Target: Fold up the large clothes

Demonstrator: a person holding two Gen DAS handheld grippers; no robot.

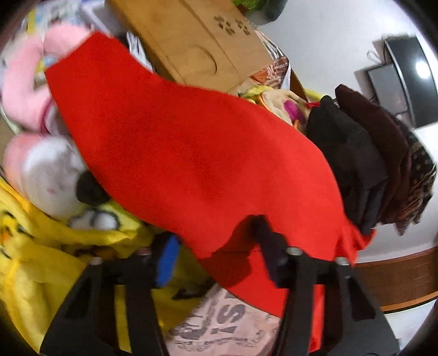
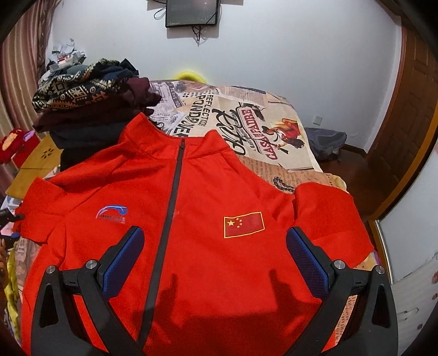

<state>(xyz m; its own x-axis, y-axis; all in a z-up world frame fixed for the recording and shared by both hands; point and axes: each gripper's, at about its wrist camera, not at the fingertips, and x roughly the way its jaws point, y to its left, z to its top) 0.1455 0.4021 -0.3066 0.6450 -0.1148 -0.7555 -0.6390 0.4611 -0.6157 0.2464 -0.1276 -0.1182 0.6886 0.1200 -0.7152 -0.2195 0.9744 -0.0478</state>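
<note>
Room: white wall [image 2: 273,49] ahead of the right claw, dark screen [image 2: 191,12] mounted high on it; curtain [image 2: 19,74] far left, wooden door [image 2: 410,115] far right.
Surface: bed under a newsprint-patterned sheet [image 2: 246,117], stretching ahead of the right claw beyond the jacket.
Jacket [image 2: 191,219]: red, zipped, front up, spread flat on the sheet directly below and ahead of the right claw; collar at the far end, flag patch right of the zip, logo left of it, both sleeves folded in at the sides.
Sleeve [image 1: 178,142]: in the left wrist view, red cloth raised and draped across the frame, just ahead of the left claw.
Clothes pile [image 2: 87,101]: dark folded garments, patterned one on top, ahead and left of the right claw, touching the jacket's shoulder.
Plush toys [image 1: 35,109]: pink, white and yellow, left of the left claw.
Wooden box [image 1: 191,41]: far ahead of the left claw, past the sleeve.
Right claw [image 2: 215,260]: spread wide, blue pads apart, hovering over the jacket's chest, gripping nothing.
Left claw [image 1: 216,246]: apart, blue pad bare on the left, red cloth over the right finger; hold on it cannot be told.
</note>
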